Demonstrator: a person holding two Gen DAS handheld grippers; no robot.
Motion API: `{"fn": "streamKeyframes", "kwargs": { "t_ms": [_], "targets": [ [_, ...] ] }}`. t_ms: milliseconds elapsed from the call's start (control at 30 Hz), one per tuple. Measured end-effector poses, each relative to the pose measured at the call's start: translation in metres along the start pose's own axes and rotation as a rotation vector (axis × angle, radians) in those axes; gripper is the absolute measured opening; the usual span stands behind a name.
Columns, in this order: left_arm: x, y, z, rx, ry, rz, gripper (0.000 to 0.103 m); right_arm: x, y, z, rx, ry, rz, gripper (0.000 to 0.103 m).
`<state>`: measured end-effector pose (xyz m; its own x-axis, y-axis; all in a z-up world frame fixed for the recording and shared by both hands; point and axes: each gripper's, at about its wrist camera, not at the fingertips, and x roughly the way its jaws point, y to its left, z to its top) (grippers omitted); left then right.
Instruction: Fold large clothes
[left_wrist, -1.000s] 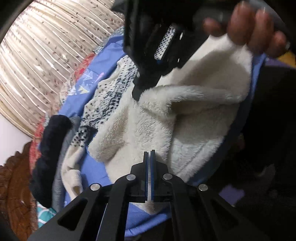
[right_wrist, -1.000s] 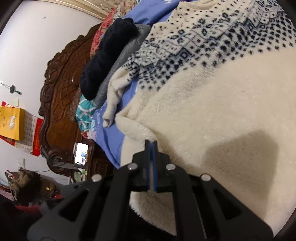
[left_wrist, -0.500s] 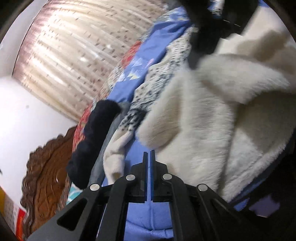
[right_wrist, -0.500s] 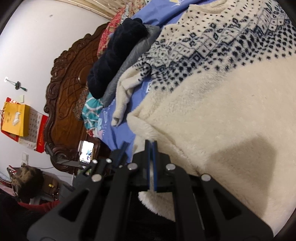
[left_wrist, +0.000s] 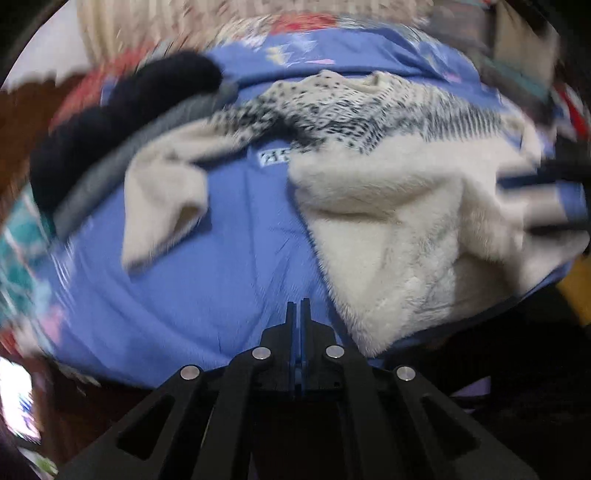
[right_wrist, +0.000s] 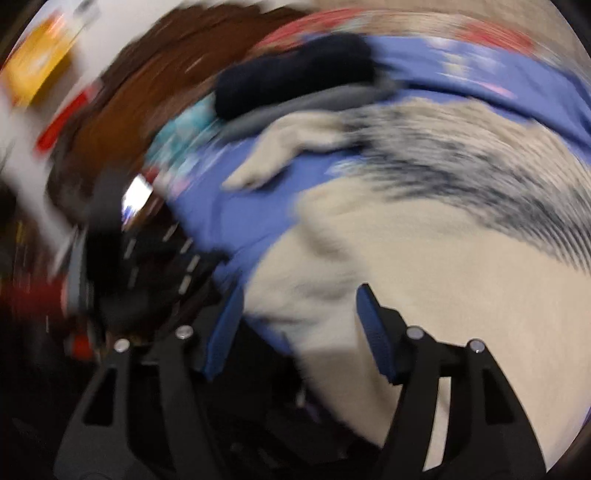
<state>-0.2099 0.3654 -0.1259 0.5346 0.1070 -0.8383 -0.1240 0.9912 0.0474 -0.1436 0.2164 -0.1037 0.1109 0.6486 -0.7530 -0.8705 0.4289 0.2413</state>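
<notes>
A: Item one, largest: the bed (left_wrist: 177, 295), blue sheet, carved wooden headboard (right_wrist: 155, 74) behind.

B: Next down?

A: The cream sweater (left_wrist: 399, 206), fleece lining out, dotted dark pattern across the chest. It lies on the sheet toward the near edge, lower part turned up over itself, one sleeve (left_wrist: 162, 206) trailing loose beside it.

B: Other clothing?

A: A dark garment (left_wrist: 122, 114) on a grey one (left_wrist: 147, 147), stacked past that sleeve. Untouched.

B: And the tools?

A: Left tool (left_wrist: 299, 314): pads pressed together, nothing between them, over bare sheet just beside the hem. Right tool (right_wrist: 299, 317): jaws have just been opening; fleece shows in the gap, but the pads are clear of it. Both views blurred.

B: Step in hand?

A: I'd judge one fold laid and let go, hands between grips. The next move likely calls for the loose sleeve brought over the body, pinched near its cuff so it lands flat.
</notes>
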Motion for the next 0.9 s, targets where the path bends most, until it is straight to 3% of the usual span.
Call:
{"fn": "streamKeyframes", "kwargs": {
  "t_ms": [133, 267, 300, 333, 400, 467, 533, 600, 700, 800, 833, 900],
  "targets": [
    [-0.005, 0.013, -0.010, -0.081, -0.004, -0.082, 0.025, 0.035, 0.032, 0.006, -0.162, 0.077, -0.041, 0.061],
    [-0.001, 0.025, -0.012, -0.163, 0.011, -0.329, 0.026, 0.085, 0.010, 0.009, -0.184, 0.186, -0.186, 0.061],
    [0.001, 0.029, -0.013, -0.196, 0.009, -0.382, 0.026, 0.096, 0.000, 0.008, -0.161, 0.226, -0.209, 0.054],
    [0.004, 0.031, -0.014, -0.226, 0.009, -0.408, 0.027, 0.102, -0.006, 0.008, -0.135, 0.247, -0.197, 0.032],
    [0.004, 0.033, -0.016, -0.231, -0.002, -0.389, 0.033, 0.101, -0.013, 0.009, -0.073, 0.249, -0.150, 0.013],
    [0.000, 0.037, -0.018, -0.215, -0.028, -0.358, 0.039, 0.093, -0.003, 0.014, -0.075, 0.229, -0.109, 0.011],
    [-0.007, 0.046, -0.020, -0.219, -0.058, -0.347, 0.045, 0.085, 0.007, 0.022, -0.050, 0.206, -0.013, 0.011],
    [-0.017, 0.058, -0.020, -0.230, -0.104, -0.330, 0.062, 0.084, 0.019, 0.035, -0.024, 0.192, 0.105, 0.011],
    [-0.038, 0.078, -0.023, -0.270, -0.178, -0.288, 0.080, 0.105, 0.030, 0.054, 0.033, 0.202, 0.210, 0.011],
    [-0.050, 0.091, -0.029, -0.329, -0.220, -0.253, 0.091, 0.140, 0.033, 0.057, 0.084, 0.258, 0.233, 0.025],
    [-0.052, 0.093, -0.030, -0.342, -0.223, -0.254, 0.092, 0.157, 0.026, 0.054, 0.117, 0.300, 0.235, 0.040],
    [-0.054, 0.092, -0.031, -0.352, -0.224, -0.266, 0.095, 0.163, 0.014, 0.048, 0.213, 0.301, 0.298, 0.044]
  ]
}}
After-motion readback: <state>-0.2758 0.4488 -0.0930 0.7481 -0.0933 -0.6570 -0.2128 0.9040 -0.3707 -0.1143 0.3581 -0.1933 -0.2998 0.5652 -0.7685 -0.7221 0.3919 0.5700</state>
